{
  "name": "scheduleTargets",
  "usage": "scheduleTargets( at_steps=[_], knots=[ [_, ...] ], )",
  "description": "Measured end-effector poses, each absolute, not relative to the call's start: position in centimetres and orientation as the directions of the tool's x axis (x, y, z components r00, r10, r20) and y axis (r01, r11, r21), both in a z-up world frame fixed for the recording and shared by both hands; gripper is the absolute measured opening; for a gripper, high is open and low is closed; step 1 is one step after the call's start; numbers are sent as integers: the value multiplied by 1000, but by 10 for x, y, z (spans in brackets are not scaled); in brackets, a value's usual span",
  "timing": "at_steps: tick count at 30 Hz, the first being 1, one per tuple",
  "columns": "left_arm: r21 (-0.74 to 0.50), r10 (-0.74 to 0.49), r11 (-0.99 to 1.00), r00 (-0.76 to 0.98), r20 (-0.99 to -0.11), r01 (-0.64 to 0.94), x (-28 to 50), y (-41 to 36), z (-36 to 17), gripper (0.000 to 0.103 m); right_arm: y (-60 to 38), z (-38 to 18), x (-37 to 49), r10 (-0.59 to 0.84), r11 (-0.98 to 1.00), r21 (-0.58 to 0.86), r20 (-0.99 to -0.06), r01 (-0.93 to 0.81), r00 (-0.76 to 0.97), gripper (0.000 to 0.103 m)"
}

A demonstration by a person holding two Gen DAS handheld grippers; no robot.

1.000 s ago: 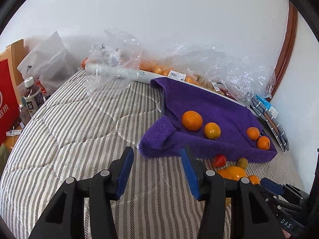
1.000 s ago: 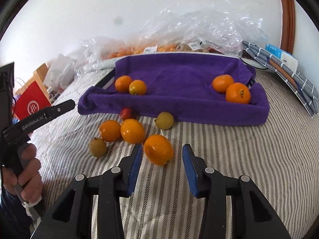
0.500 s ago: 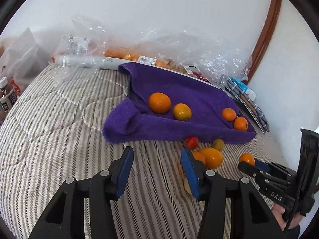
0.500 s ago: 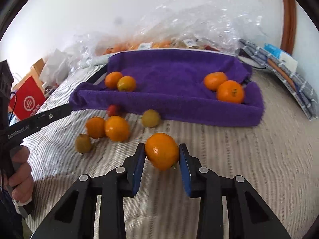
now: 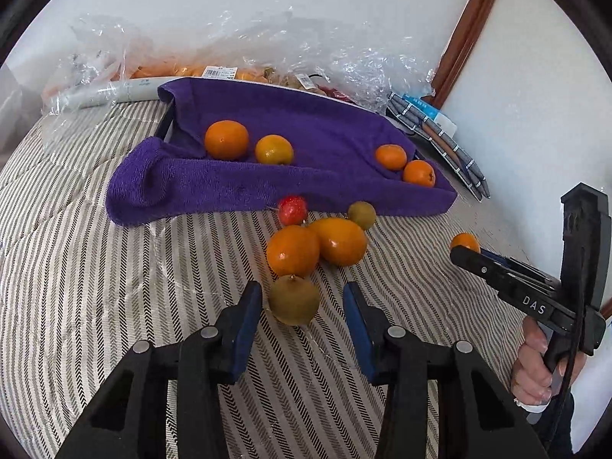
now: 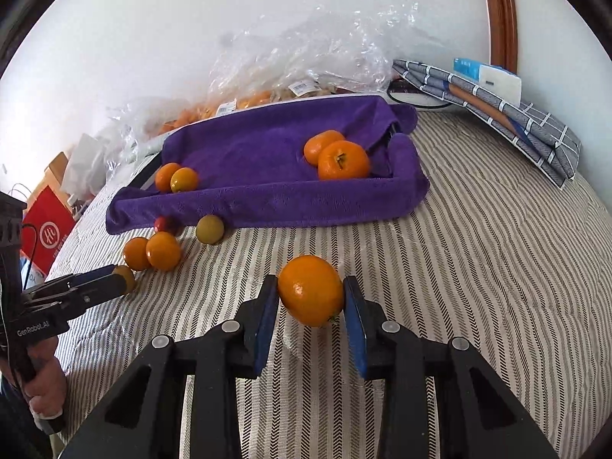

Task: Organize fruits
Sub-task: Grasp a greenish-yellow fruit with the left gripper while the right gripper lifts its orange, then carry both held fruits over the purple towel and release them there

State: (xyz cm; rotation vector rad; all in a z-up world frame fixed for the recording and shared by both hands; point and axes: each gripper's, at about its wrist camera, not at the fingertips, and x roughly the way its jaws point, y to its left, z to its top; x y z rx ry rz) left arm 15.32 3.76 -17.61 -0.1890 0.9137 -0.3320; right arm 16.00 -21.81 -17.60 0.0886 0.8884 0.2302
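A tray lined with a purple towel (image 5: 321,130) holds several oranges, two at its left (image 5: 226,140) and two at its right (image 5: 419,173). In front of it lie two oranges (image 5: 293,250), a small red fruit (image 5: 292,210) and two green fruits. My left gripper (image 5: 302,306) is open around the nearer green fruit (image 5: 293,299). My right gripper (image 6: 310,298) is shut on an orange (image 6: 310,290) and holds it above the striped bed; it also shows in the left wrist view (image 5: 464,243). The towel (image 6: 267,153) and loose fruits (image 6: 163,250) show in the right wrist view too.
Clear plastic bags of fruit (image 5: 267,57) lie behind the tray by the wall. Folded grey cloth and a box (image 6: 497,103) lie at the back right. A red bag (image 6: 48,229) stands off the bed's left edge. A wooden frame (image 5: 463,26) runs up the wall.
My left gripper moved right and forward to straddle the green fruit. My right gripper closed on the orange, lifted it and moved right, away from the loose fruits.
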Motion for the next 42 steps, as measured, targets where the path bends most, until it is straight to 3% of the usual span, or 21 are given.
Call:
scheduleTargets(
  at_steps=[1,3,26,42],
  knots=[
    [-292,-351,936,557,-753,195,154,37,-178,29,-218,-176,160,238,971,171,-758,-166,607,34],
    [-294,-348,937,560,-752,187,156,39,-177,27,-217,-176,159,233,972,166,-760,-166,607,34],
    [-370,-287,928,726,-625,47,145,85,-156,26,-231,-172,152,263,963,234,-715,-132,648,34],
    [-377,-228,926,812,-537,11,161,106,-112,26,-219,-134,149,241,970,169,-665,-172,706,34]
  ],
)
